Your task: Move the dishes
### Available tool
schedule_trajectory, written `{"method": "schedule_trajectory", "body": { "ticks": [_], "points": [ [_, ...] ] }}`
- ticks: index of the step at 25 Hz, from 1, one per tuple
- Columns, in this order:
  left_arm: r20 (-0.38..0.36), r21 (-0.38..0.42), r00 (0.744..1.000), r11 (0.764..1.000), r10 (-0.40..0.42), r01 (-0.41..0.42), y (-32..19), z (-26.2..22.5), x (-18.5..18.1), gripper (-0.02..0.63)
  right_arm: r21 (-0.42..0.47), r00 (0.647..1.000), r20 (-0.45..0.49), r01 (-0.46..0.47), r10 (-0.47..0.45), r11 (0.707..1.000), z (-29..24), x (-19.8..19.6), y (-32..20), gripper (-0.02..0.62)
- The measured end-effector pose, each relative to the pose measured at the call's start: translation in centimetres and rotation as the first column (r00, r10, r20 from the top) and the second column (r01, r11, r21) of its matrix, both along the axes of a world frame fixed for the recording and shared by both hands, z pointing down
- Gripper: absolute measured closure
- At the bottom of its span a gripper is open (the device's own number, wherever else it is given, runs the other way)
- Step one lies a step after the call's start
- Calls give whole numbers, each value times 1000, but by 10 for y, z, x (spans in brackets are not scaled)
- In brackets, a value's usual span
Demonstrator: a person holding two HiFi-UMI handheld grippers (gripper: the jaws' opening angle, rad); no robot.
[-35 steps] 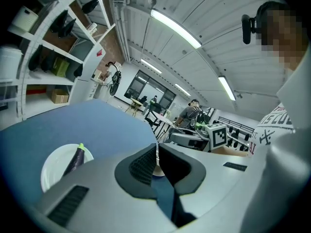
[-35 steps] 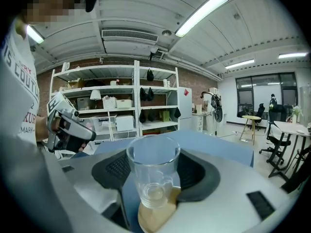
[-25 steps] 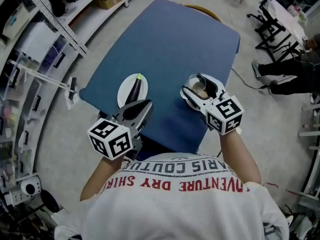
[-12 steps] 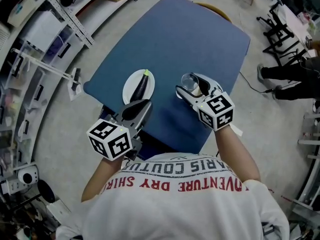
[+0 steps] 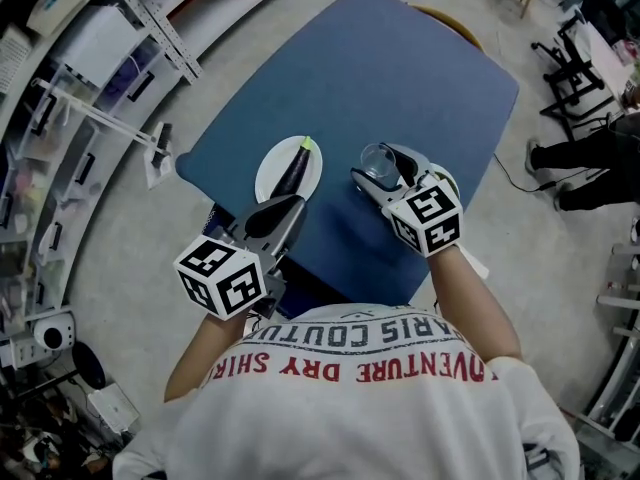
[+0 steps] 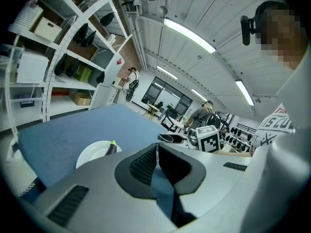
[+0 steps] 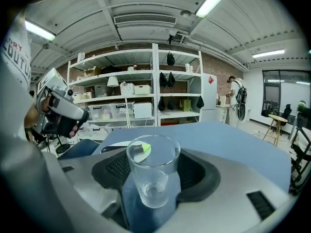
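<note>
On the blue table (image 5: 400,68) a white plate (image 5: 277,180) carries a dark eggplant (image 5: 293,173) with a green tip. My right gripper (image 5: 377,164) is shut on a clear empty glass (image 5: 373,157), held upright to the right of the plate. In the right gripper view the glass (image 7: 153,171) stands between both pads of that gripper (image 7: 153,165). My left gripper (image 5: 288,208) hovers shut and empty over the table's near edge, just short of the plate. In the left gripper view its jaws (image 6: 156,148) meet at the tips, the plate (image 6: 92,155) and eggplant (image 6: 112,148) lie ahead.
A white rim (image 5: 449,181) shows under the right gripper near the table's right side. Metal shelving (image 5: 120,28) lines the left. A wooden chair (image 5: 445,20) stands at the far table end. Black chairs (image 5: 565,58) and a person's legs (image 5: 590,153) are on the right.
The right gripper has carried the glass leftward, away from the white rim and closer to the eggplant plate. The left gripper has stayed in place, shut.
</note>
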State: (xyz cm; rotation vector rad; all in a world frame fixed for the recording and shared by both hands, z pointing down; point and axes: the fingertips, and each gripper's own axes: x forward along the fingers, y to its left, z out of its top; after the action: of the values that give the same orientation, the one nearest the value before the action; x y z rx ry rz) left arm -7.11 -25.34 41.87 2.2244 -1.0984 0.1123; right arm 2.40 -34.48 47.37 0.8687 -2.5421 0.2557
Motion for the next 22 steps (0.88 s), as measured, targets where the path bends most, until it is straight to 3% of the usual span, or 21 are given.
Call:
{"method": "schedule_trajectory", "body": {
  "ticks": [10,22],
  "points": [
    [17,2,1000,1000,-1,1,2,-1,-5,571,-5,1000,-22,5,-5,1000,9,-6,5,307],
    [19,34,994,994,108,-109,3,-14,32,571,46,997,30,-74,72,996,-30,27,19,304]
  ]
}}
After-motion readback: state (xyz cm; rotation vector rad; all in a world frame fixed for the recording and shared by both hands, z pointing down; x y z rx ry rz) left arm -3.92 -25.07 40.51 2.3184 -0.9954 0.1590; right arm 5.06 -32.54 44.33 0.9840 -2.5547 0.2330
